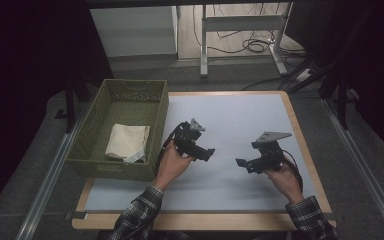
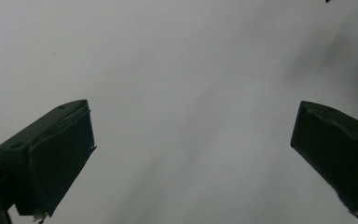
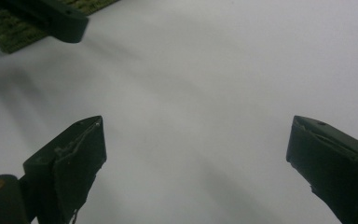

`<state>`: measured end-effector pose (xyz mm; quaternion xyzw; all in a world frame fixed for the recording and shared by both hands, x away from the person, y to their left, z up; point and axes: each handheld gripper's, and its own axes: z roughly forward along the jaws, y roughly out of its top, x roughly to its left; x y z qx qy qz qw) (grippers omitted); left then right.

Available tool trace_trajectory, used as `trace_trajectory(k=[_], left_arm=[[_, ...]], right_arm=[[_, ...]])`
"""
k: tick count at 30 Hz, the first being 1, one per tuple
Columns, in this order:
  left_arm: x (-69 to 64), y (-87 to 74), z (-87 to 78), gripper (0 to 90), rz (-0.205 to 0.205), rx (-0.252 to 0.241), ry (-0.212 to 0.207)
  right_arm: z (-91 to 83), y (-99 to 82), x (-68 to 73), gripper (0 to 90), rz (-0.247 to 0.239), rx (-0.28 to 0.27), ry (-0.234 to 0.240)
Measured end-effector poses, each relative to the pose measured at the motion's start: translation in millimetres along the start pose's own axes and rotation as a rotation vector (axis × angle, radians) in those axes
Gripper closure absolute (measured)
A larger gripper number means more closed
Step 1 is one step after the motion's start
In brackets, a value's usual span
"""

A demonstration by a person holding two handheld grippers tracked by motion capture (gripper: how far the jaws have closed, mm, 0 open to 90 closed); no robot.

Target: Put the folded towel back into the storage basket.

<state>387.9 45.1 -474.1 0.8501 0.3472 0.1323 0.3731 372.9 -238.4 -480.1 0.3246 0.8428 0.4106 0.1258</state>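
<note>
A green basket (image 1: 92, 131) sits at the bench's (image 1: 240, 115) left edge, with a folded cream cloth (image 1: 127, 142) lying inside it. Just right of the basket, the left hand-held gripper (image 1: 207, 153) hovers over the white bench top, its jaws spread wide with nothing between them. Farther right of the basket, well apart from it, the right hand-held gripper (image 1: 242, 163) points back toward the left one, jaws likewise spread and empty. Both grippers are held in plaid-sleeved hands.
</note>
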Motion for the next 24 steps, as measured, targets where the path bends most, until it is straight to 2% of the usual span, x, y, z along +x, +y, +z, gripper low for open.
trace_trajectory(k=[8, 13, 15, 18, 20, 24], left_arm=[[-16.4, -33.7, 5.6, 0.0, 0.006, 0.011, -0.002], [-21.6, -55.3, 9.5, 0.0, -0.006, 0.027, 0.006], [-22.5, -64.0, 12.2, 0.0, -0.017, 0.041, 0.004], [-22.4, -76.4, 19.2, 0.0, -0.018, 0.074, 0.027], [-19.8, -80.2, 18.3, 0.0, -0.044, 0.044, 0.014], [-20.1, -80.6, 18.4, 0.0, -0.037, 0.051, 0.028]], right_arm=[[-1.3, -26.7, -4.7, 4.8, 0.029, 0.022, -0.011], [0.5, -41.5, -3.6, 4.6, 0.018, 0.044, -0.018], [0.7, -46.5, -3.1, 4.6, 0.015, 0.05, -0.023], [3.7, -54.4, -2.8, 4.6, 0.008, 0.075, -0.032], [6.4, -59.6, -2.5, 4.4, 0.002, 0.09, -0.043], [5.9, -60.6, -1.3, 4.3, -0.007, 0.088, -0.05]])
